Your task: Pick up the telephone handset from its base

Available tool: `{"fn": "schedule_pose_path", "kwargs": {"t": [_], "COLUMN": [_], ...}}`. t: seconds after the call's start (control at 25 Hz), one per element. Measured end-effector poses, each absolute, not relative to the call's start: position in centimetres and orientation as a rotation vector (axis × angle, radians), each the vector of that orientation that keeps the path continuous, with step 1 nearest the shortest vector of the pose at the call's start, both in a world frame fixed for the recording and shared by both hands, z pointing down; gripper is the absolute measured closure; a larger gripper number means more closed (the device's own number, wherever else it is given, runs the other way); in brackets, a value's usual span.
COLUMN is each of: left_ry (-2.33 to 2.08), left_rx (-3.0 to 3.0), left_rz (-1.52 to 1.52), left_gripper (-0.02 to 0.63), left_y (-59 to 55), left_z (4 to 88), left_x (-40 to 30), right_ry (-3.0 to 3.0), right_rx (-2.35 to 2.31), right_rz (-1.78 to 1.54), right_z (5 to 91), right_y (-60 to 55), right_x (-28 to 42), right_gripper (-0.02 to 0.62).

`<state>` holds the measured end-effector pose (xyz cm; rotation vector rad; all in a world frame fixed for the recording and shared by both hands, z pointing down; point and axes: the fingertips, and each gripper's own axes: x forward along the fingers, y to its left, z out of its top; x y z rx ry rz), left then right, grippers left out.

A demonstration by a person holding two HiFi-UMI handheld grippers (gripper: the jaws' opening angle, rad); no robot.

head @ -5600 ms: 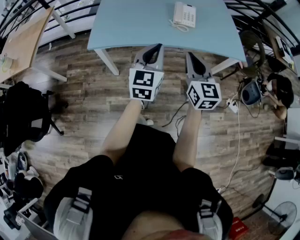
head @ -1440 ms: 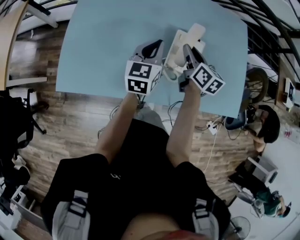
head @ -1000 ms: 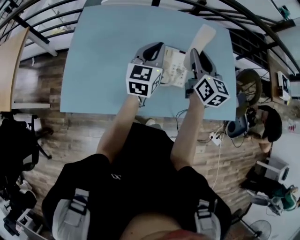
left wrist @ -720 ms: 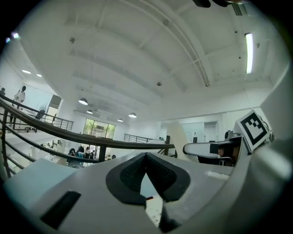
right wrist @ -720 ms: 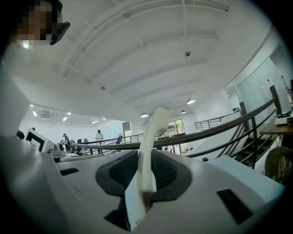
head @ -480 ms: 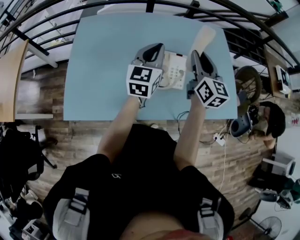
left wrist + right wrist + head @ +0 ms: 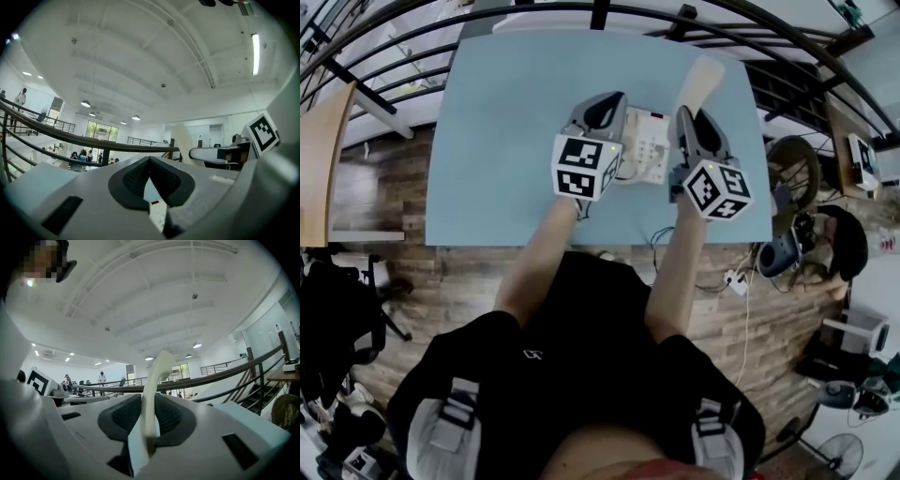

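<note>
Right tongs (image 7: 689, 117) pinch the handset (image 7: 705, 75), held at 1 o'clock of the base (image 7: 649, 150). Left tongs (image 7: 602, 108), pressed together and empty, sit at the base's 9 o'clock above the desk (image 7: 506, 141).

I am in a large open-plan office: black railing (image 7: 80, 136), pale blue desk (image 7: 506, 141), wood-plank floor (image 7: 441, 272), office chair (image 7: 342, 309), ceiling strip light (image 7: 255, 54), staircase (image 7: 262, 404), people (image 7: 84, 156) beyond.

Telephone partly hidden
The telephone base (image 7: 649, 148) is partly covered by the left gripper (image 7: 602, 101); the lower end of the handset (image 7: 701, 77) is concealed by the right gripper (image 7: 686, 120).
</note>
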<state>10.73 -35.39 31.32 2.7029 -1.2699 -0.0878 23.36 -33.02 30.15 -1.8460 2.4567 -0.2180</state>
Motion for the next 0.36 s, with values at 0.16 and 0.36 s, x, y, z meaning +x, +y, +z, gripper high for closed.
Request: {"fn": "schedule_pose_path", "kwargs": {"t": [0.16, 0.36], "left_ry": [-1.272, -1.274], "left_rx": [2.701, 2.697], "left_rz": [-0.094, -0.092], "left_gripper": [0.607, 0.607], "left_y": [-35.38, -35.82], "left_z": [31.20, 31.40], "left_x": [10.57, 10.89], "right_ry": [2.443, 2.445], "right_rx": [-1.843, -1.835], "right_rz": [-0.221, -0.212], "right_z": [29.92, 29.92], "right_y": [-32.88, -33.25], "right_x": [23.55, 23.96], "right_gripper": [0.511, 0.511]}}
